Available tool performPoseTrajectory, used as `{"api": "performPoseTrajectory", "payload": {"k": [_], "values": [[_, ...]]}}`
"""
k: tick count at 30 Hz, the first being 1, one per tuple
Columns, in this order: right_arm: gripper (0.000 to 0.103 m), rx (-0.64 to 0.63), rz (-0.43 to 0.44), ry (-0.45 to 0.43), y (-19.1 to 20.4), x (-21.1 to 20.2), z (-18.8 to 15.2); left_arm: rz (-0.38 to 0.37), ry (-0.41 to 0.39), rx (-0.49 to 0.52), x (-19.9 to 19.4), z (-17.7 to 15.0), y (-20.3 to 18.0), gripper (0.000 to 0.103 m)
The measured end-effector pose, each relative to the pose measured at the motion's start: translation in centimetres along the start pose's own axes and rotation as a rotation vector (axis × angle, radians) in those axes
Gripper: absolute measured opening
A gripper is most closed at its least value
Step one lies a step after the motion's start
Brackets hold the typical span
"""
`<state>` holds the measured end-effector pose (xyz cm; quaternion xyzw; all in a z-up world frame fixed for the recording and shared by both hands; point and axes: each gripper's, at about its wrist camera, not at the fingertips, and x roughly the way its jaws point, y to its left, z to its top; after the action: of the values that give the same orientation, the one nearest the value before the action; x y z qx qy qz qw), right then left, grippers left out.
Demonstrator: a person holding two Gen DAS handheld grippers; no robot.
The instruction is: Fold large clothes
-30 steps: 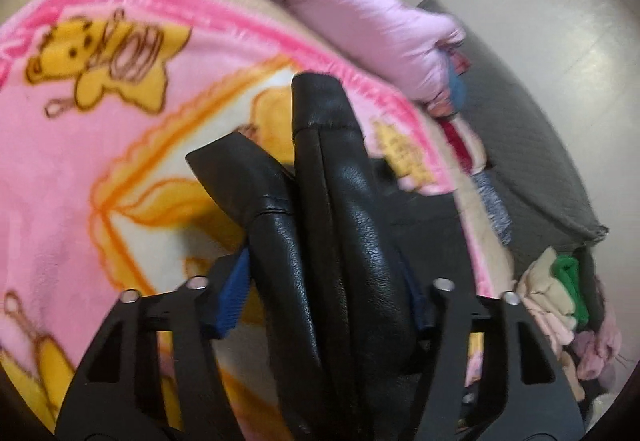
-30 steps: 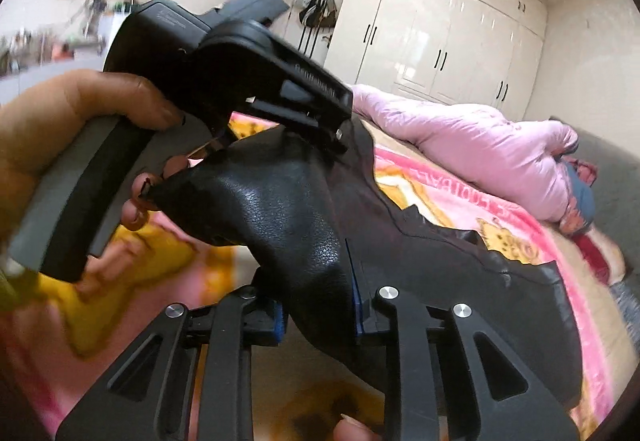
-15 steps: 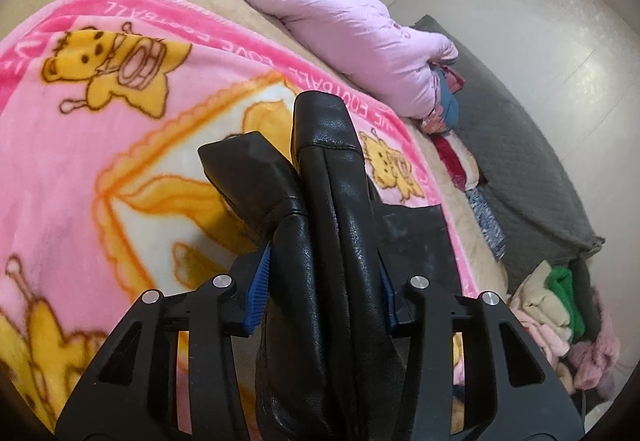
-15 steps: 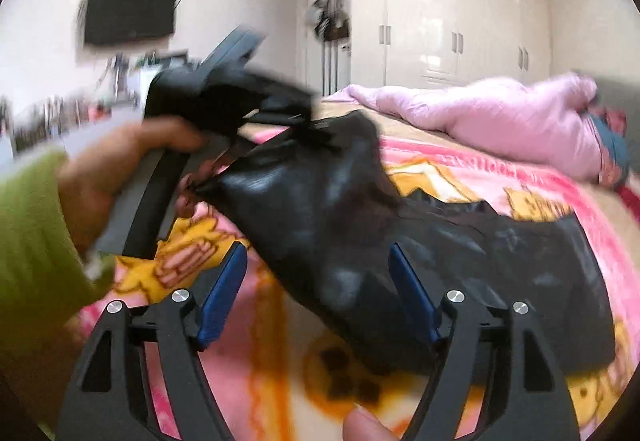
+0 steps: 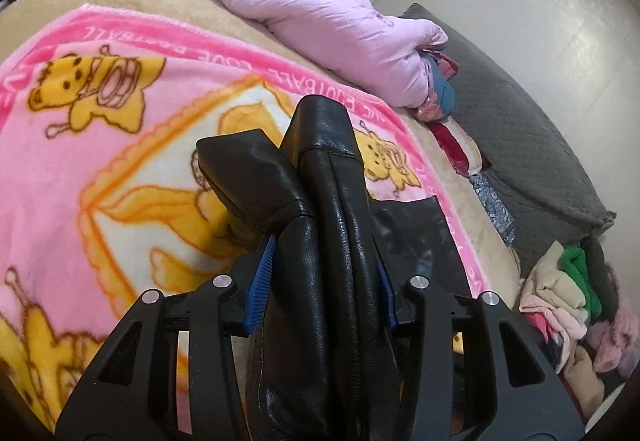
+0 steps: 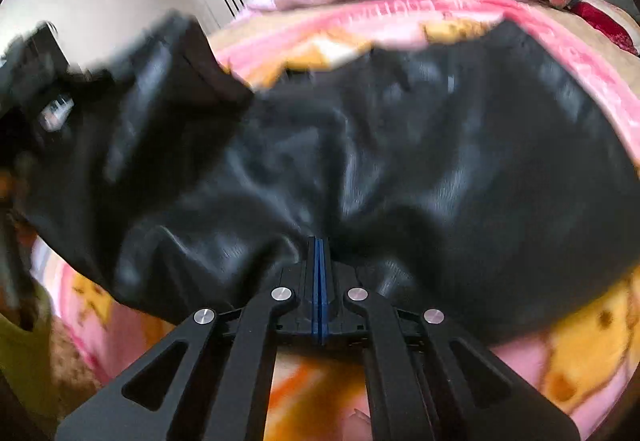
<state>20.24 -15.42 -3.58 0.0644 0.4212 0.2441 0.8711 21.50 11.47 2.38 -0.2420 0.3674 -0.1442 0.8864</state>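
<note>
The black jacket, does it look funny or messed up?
A bit. The black jacket is bunched into a thick roll inside the left gripper instead of flat on the pink blanket. No damage shows.

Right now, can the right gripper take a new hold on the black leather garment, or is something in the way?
Probably yes. The right gripper is shut, with its tips at the edge of the black leather garment, and nothing lies between them. It would first have to open. The left gripper already clamps another part of it.

Bare pink blanket (image 5: 60, 177) left — lilac quilt (image 5: 320, 25) blocking far edge
</note>
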Motion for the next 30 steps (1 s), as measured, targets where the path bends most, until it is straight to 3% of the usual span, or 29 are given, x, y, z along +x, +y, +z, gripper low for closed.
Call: {"api": "performPoseTrajectory", "payload": {"k": [2, 4, 7, 10, 12, 14, 15, 16, 18, 20, 23, 25, 28, 30], "values": [[0.000, -0.012, -0.023, -0.083, 0.4, -1.3, 2.4, 0.006, 0.002, -0.002, 0.1, 0.0, 0.1, 0.035], [0.001, -0.016, -0.037, -0.091, 0.6, -0.8, 4.7, 0.006, 0.000, -0.012, 0.1, 0.0, 0.3, 0.035], [0.001, -0.009, -0.020, -0.021, 0.7, 3.1, 8.1, -0.001, -0.011, -0.024, 0.1, -0.2, 0.3, 0.035], [0.001, 0.014, -0.156, 0.146, -0.3, 9.5, 8.6, -0.006, -0.013, -0.016, 0.0, -0.1, 0.0, 0.035], [0.001, 0.023, -0.163, 0.148, -0.7, 10.0, 8.3, -0.013, -0.008, -0.021, 0.2, 0.0, 0.1, 0.035], [0.027, 0.040, -0.054, 0.076, 0.4, 6.7, 7.5, -0.016, 0.000, -0.012, 0.3, 0.1, 0.2, 0.035], [0.061, 0.055, 0.028, 0.022, 1.1, 4.6, 6.8, -0.018, 0.001, -0.010, 0.3, 0.1, 0.3, 0.035], [0.084, 0.058, 0.100, -0.048, 1.9, 2.4, 5.7, -0.024, 0.008, -0.017, 0.5, 0.2, 0.5, 0.035], [0.094, -0.001, 0.157, -0.199, 4.2, -2.7, 2.4, -0.036, 0.018, -0.033, 0.6, 0.4, 1.0, 0.035], [0.097, -0.124, 0.154, -0.267, 7.2, -4.8, -0.9, -0.040, 0.027, -0.036, 0.7, 0.6, 1.1, 0.035], [0.099, -0.429, 0.025, -0.281, 12.2, -4.3, -5.1, -0.045, 0.042, -0.030, 0.6, 0.6, 0.9, 0.035], [0.099, -0.595, -0.118, -0.236, 15.2, -1.3, -7.4, -0.052, 0.058, -0.032, 0.7, 0.8, 1.0, 0.036], [0.099, -0.704, -0.356, -0.265, 16.8, 2.2, -8.8, -0.056, 0.074, -0.041, 0.7, 1.0, 1.1, 0.037], [0.098, -0.722, -0.396, -0.310, 17.9, 3.5, -8.7, -0.054, 0.078, -0.045, 0.8, 1.1, 1.1, 0.037]]}}
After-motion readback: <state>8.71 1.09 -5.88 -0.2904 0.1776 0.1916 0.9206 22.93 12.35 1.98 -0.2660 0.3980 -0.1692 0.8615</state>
